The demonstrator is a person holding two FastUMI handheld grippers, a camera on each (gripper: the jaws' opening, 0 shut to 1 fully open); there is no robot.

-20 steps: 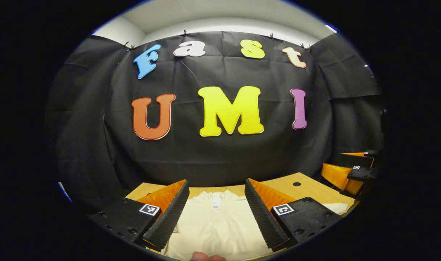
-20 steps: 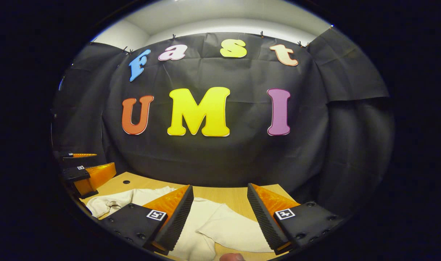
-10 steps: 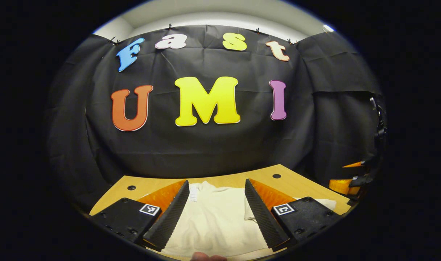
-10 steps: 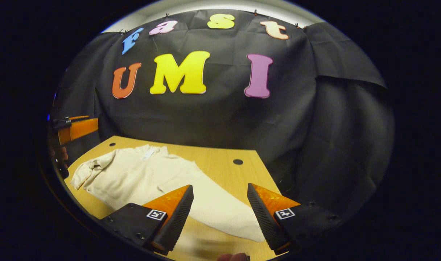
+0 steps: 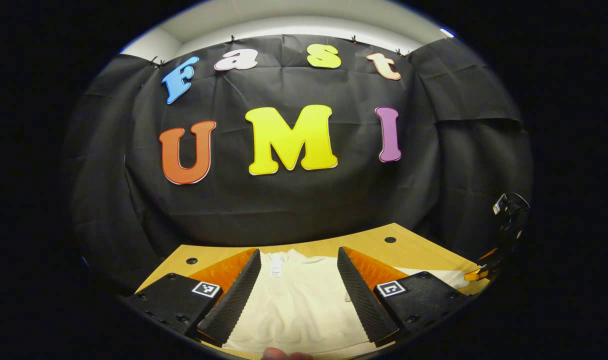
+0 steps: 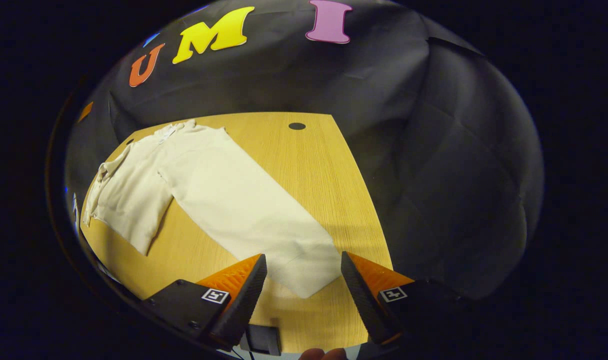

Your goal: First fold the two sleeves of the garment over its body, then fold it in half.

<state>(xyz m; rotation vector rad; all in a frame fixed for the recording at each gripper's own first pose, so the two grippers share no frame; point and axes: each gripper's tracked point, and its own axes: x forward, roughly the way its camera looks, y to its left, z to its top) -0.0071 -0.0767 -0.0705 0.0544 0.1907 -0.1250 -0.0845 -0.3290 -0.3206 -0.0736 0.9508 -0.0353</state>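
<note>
My left tongs (image 5: pixel 299 272) and my right tongs (image 6: pixel 303 280) both gape wide with nothing gripped, above the cream garment (image 6: pixel 219 190) spread flat on the wooden bench (image 6: pixel 314 165), its long sleeve (image 6: pixel 264 225) reaching toward my right tongs.

Left claw (image 5: pixel 299 295): square tags (screwed mounts), ribbed pads.

A cream garment (image 6: pixel 219 195) lies seemingly flat on the wooden table (image 6: pixel 324 165).
</note>
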